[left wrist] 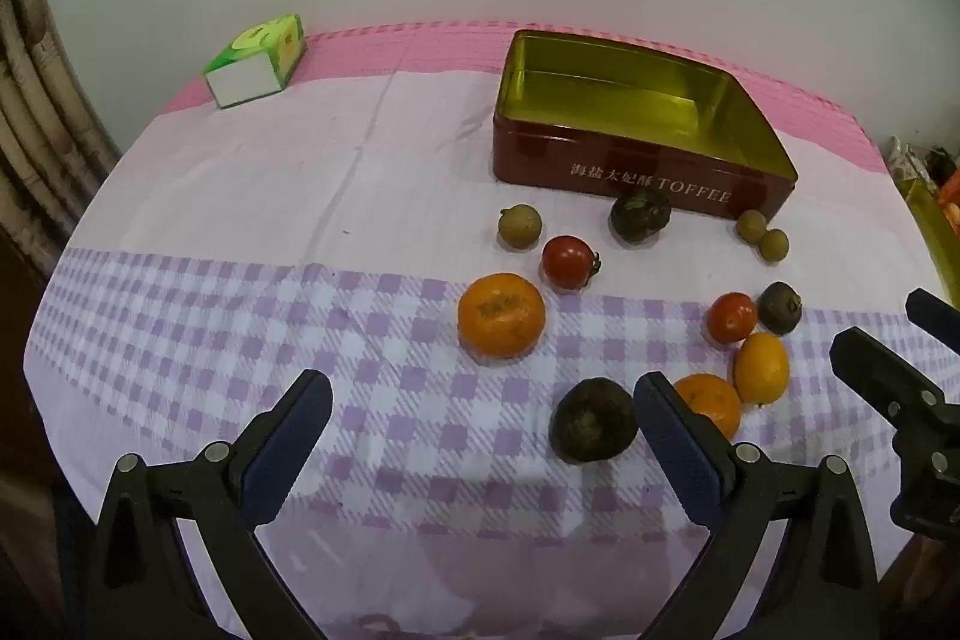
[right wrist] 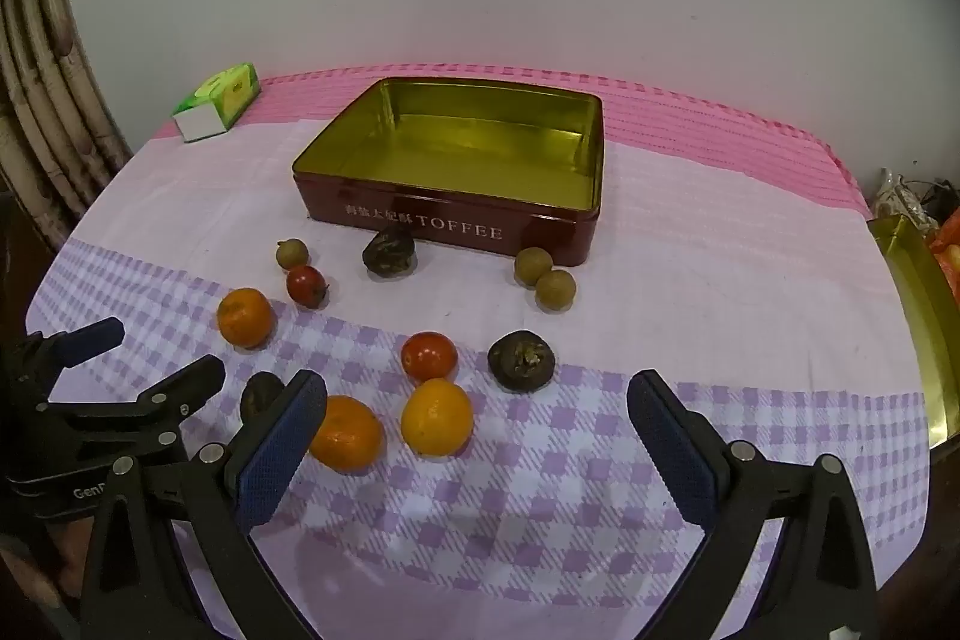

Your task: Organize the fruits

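tin [right wrist: 456, 214]: dark red, rectangular, gold inside, nothing in it, white "TOFFEE" lettering on front wall; sits at back middle of worktop [right wrist: 690, 280]
worktop: covered by cloth, pink stripes at back, plain pale band in middle, purple check at front
fruits: all loose on cloth in front of tin, none inside
oranges: three; one alone at left [left wrist: 501, 315], one part hidden behind a left tongs finger [left wrist: 711, 400], one more yellow and oval [left wrist: 761, 367] just beside it
tomatoes: two, red, glossy; one with stem [left wrist: 567, 261] near left orange, other [left wrist: 731, 317] just above the oval orange
dark fruits: three, brown-purple, wrinkled; one just in front of the tin wall [left wrist: 639, 215], one beside right tomato [left wrist: 779, 307], one nearest camera [left wrist: 593, 420]
small fruits: three, tan, round; one alone at left [left wrist: 519, 227], pair touching each other [left wrist: 762, 235] by tin's right front corner
left tongs [left wrist: 480, 436]: spread wide, pinching nothing, above checked cloth
right tongs [right wrist: 477, 436]: spread wide, pinching nothing, above front fruits
box [left wrist: 255, 61]: green and white, back left corner, well apart from fruits
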`<state>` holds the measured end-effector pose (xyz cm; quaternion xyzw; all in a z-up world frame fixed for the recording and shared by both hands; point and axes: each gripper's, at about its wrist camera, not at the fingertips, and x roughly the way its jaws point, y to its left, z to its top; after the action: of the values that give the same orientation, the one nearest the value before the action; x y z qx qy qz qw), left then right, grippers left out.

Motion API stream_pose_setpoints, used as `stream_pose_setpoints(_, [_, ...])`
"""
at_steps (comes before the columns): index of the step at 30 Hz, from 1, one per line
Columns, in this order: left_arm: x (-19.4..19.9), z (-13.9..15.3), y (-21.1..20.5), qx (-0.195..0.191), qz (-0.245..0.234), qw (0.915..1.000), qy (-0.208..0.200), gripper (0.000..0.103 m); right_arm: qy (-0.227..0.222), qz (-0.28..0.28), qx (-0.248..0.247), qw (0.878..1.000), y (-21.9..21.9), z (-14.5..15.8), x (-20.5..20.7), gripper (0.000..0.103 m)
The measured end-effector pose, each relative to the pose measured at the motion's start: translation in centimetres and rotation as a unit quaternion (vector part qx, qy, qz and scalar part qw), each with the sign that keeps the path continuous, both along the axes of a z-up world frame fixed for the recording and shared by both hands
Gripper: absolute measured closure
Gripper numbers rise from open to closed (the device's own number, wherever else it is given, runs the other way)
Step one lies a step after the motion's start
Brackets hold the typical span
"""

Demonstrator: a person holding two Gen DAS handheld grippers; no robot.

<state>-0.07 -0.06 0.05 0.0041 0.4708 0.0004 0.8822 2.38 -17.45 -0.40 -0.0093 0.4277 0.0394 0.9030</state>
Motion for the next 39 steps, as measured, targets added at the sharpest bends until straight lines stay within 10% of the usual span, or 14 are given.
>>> stream_pose_setpoints(39, [-2.1,-0.2,1.0,0.017,0.009,0.9998,0.009,0.003,0.002,0.007,-0.002,1.000,1.2,-0.7,-2.3,0.014])
